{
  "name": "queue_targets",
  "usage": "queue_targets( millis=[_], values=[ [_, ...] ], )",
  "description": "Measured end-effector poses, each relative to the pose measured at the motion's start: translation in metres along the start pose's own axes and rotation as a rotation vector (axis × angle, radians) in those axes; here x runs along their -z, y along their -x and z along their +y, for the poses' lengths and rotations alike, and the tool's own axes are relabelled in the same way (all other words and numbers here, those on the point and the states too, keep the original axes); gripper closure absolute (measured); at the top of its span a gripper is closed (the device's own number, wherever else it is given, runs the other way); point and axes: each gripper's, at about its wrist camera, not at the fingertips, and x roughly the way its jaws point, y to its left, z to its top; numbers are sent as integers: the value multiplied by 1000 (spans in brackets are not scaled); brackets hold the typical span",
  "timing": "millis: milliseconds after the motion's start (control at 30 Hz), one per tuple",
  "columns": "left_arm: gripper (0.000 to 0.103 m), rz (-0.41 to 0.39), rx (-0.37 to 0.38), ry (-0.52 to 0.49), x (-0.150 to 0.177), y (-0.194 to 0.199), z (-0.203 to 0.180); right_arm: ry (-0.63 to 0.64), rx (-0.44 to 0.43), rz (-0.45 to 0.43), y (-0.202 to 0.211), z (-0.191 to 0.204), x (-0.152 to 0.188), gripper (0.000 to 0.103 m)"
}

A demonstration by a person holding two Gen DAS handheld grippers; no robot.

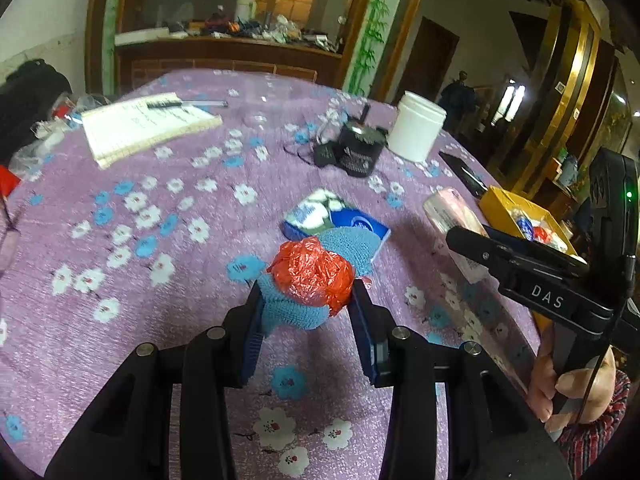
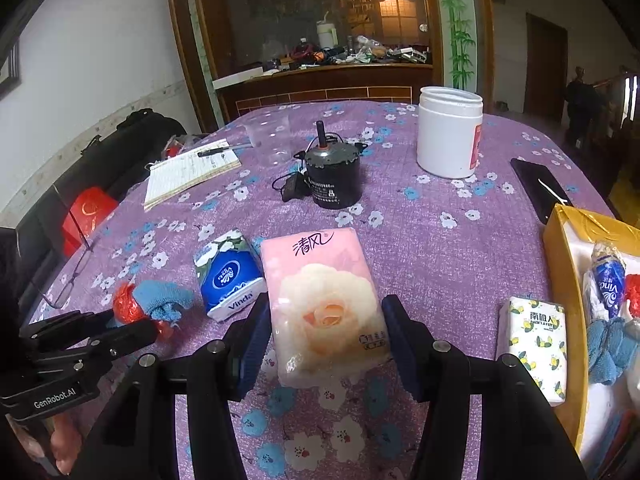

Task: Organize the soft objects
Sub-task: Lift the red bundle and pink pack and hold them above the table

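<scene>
My left gripper is shut on a crumpled red plastic bag and a blue knitted cloth, held as one bundle just above the purple flowered tablecloth. From the right wrist view the left gripper and its bundle sit at the far left. The right gripper is shut on a pink tissue pack with a rose print, both pads against its long sides. A blue Vinda tissue pack lies just left of it. A lemon-print tissue pack lies beside the yellow box at the right.
The yellow box holds another Vinda pack, a blue cloth and something red. Farther back stand a white jar, a black motor, a notebook, a clear cup and a phone. Glasses lie left.
</scene>
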Motion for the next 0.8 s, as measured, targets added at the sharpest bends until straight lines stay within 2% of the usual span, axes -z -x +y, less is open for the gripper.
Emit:
queue_targets(
  millis=[167,300,800],
  values=[
    [65,-124,-80,-35,-1,19,-5,15,1,-42,8,4,-1,46],
    [65,-194,-121,-77,0,29,-12,48,5,-84,16,11,-1,46],
    [65,-247,-173,-114,2,37,-20,72,-15,-152,33,20,1,46]
  ],
)
